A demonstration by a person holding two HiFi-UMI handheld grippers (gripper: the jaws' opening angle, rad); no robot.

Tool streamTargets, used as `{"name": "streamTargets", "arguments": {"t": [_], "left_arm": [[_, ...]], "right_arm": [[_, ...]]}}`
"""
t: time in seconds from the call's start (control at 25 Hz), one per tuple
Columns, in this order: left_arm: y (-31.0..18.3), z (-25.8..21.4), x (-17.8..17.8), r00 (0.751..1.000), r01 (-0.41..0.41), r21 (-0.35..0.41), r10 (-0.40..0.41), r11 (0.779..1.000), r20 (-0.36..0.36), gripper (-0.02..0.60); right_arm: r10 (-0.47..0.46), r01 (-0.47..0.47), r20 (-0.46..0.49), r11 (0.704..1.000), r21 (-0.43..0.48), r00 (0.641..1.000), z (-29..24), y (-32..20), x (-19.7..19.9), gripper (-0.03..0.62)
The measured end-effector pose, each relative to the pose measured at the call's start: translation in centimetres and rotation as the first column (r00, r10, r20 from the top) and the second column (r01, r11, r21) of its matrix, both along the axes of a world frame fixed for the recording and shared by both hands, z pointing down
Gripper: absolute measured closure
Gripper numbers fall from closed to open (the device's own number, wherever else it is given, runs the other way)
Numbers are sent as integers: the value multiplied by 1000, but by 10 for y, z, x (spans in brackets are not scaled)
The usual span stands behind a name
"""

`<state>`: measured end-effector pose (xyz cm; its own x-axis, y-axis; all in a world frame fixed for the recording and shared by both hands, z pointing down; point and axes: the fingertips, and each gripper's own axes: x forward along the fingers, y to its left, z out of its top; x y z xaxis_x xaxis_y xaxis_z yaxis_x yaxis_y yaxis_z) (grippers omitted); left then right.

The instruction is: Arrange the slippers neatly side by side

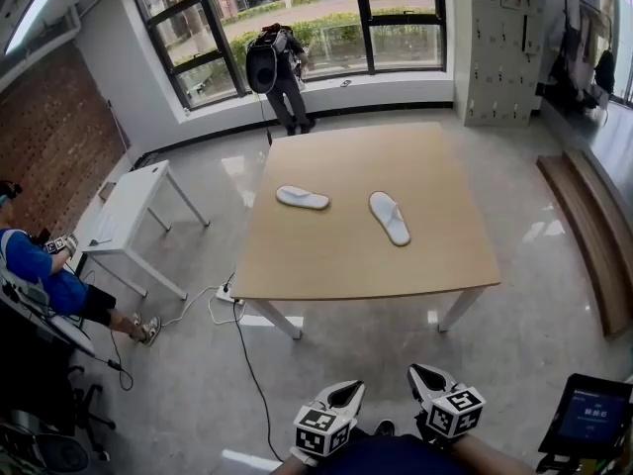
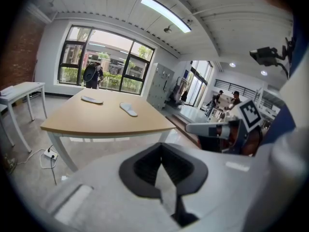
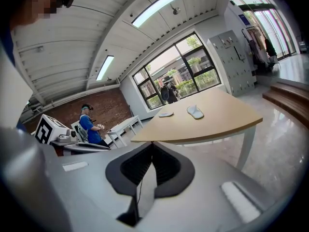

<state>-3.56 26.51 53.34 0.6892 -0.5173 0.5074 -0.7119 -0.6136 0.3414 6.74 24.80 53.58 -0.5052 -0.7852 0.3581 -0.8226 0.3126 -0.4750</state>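
The square table (image 1: 326,255) fills the middle of the floor. Its pale wood top hides the far legs, so only the near white legs show. Along the right wall, a long wooden bench (image 1: 593,236) is cut off by the frame edge.

Two flat white slippers lie well apart near the middle of the tabletop. The left slipper (image 1: 303,198) has its long axis running left to right, with its right end slightly nearer. The right slipper (image 1: 390,217) runs far to near, its near end angled right. Both are smooth, rounded ovals, and they are too small here to tell which end is the toe.

Both grippers hang low over the floor, near the table's near edge, with their bodies cut off at the bottom of the head view. The left gripper (image 2: 161,148) has its black ribbed pads meeting at the tips, with nothing between them. The right gripper (image 3: 152,145) is closed the same way and holds nothing.
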Motion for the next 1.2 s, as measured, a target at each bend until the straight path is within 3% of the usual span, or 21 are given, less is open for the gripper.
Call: {"name": "streamTargets", "arguments": {"t": [0.52, 0.92, 1.2], "left_arm": [[-72, 16, 29, 997, -73, 4, 73, 997, -15, 577], [-189, 27, 28, 986, -161, -36, 159, 986, -41, 577], [-299, 37, -1, 987, -156, -62, 154, 986, -36, 577]], "right_arm": [[102, -102, -24, 995, -2, 995, 11, -66, 41, 583], [182, -184, -69, 982, -30, 981, 18, -173, 39, 583], [183, -187, -75, 981, -50, 980, 25, -280, 12, 583]]}}
